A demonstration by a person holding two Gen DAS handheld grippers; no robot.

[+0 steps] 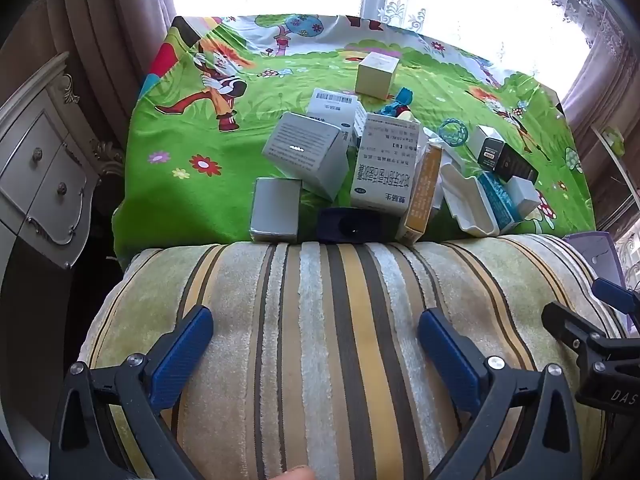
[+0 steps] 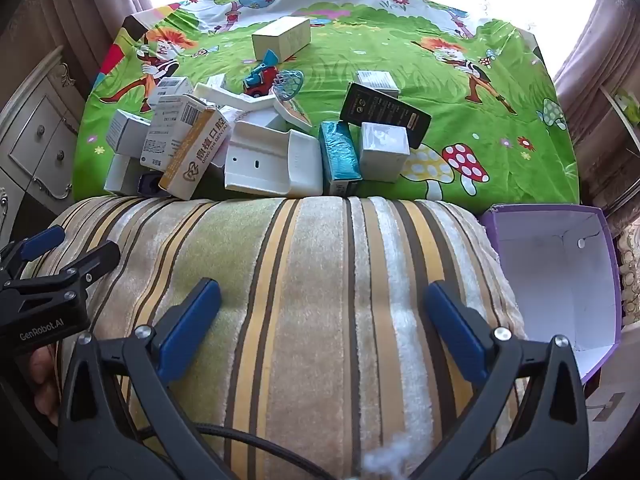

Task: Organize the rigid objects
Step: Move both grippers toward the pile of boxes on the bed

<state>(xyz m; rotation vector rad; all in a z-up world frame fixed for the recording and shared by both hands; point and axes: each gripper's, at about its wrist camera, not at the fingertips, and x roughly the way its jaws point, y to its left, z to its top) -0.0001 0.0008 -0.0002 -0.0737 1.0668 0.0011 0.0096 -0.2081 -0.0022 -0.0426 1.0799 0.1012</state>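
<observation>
both my left gripper [image 1: 316, 340] and right gripper [image 2: 322, 312] hover with fingers spread wide and empty over the striped cushion [image 2: 300, 280], facing the jumbled boxes [image 2: 256, 136] on the cartoon-sheeted bed [image 2: 500, 128]; the purple bin [image 2: 560, 272] waits right, probably for sorting.

The left tongs [image 2: 30, 256] carry the white brand mark "GenRobot.AI" on their black body, seen from the right wrist view. In the left wrist view the body of the right tongs [image 1: 600, 312] shows the letters "DAS", cut off at the picture's edge. The yellow and white box [image 2: 196, 152] bears large Chinese characters reading "鼎植口腔" with small Latin letters beneath them, roughly "DING ZHI", too small to be sure of. The tall white medicine box [image 1: 384, 164] carries upside-down Chinese print and a small blue logo; its lines are too fine to read. A barcode runs across the white box [image 1: 334, 106] behind it.
</observation>
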